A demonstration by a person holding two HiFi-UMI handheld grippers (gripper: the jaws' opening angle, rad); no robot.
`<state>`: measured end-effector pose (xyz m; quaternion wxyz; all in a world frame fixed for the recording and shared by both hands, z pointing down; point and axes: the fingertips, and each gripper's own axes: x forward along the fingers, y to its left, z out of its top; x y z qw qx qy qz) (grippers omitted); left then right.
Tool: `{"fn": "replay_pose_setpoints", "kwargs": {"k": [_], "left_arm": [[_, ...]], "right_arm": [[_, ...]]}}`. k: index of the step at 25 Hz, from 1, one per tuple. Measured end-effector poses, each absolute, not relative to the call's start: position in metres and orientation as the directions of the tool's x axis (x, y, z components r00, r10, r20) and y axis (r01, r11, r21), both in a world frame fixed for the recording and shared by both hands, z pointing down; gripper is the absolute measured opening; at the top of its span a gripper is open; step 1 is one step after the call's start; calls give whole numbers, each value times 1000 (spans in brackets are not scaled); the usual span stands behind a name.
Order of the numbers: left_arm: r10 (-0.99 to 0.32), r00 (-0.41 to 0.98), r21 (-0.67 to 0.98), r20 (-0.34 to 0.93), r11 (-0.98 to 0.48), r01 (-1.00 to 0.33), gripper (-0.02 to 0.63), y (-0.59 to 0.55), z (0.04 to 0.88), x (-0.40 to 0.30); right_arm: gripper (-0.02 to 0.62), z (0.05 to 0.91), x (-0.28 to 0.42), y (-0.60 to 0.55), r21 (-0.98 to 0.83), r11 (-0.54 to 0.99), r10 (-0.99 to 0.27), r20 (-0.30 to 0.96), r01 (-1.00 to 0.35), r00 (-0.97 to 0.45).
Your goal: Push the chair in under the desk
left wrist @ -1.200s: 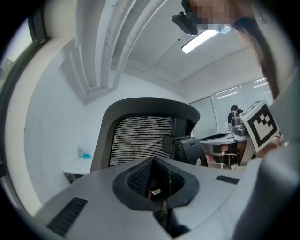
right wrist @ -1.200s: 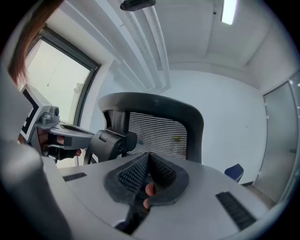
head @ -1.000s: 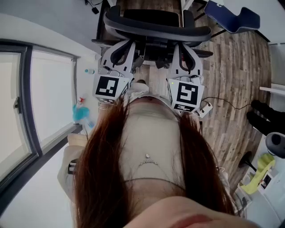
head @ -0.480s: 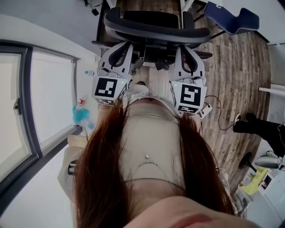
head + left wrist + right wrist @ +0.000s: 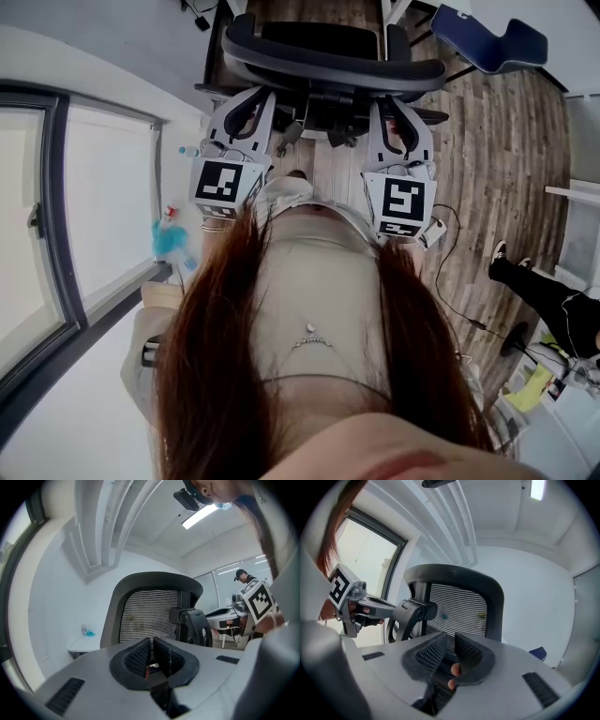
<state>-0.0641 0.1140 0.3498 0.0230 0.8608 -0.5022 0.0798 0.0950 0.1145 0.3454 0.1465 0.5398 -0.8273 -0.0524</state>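
The chair (image 5: 333, 54) stands on the wood floor (image 5: 497, 141) straight ahead of the person, with its mesh back toward them. Both claws are levelled at that back, one to each side of its middle, so a shove would likely go in evenly rather than swing it round. The left claw (image 5: 265, 101) is clenched on nothing. The right claw (image 5: 386, 105) has its jaws a little apart, having just been opening, and nothing sits between them either. That suits pushing with the tips, not grasping. Whether the tips touch the back yet I cannot tell. The bench is not clearly in view beyond the chair, so how far under it the chair sits is hard to judge. Off to the sides are a blue chair (image 5: 487, 33), another person's legs (image 5: 544, 291), and a bottle (image 5: 187, 150) by the window (image 5: 103, 206). None seems to block the way.
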Motion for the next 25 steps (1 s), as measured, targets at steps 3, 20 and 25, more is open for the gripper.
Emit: {"fn": "replay_pose_setpoints", "kwargs": {"k": [3,20,25], "left_arm": [[-861,480,-35,166,-492,-870,8,114,352,-66],[-845,482,-83,232,-510,-856,115,113,365,-76],[-837,479,-126,263,-522,-843,146,113,372,-79]], "right_arm": [[83,350,98,114,241,419,-904,204,-875,-376],[133,369,115,115,268,412,-898,279,-871,-339],[164,377,122,115,311,412,-896,309,-856,-319]]}}
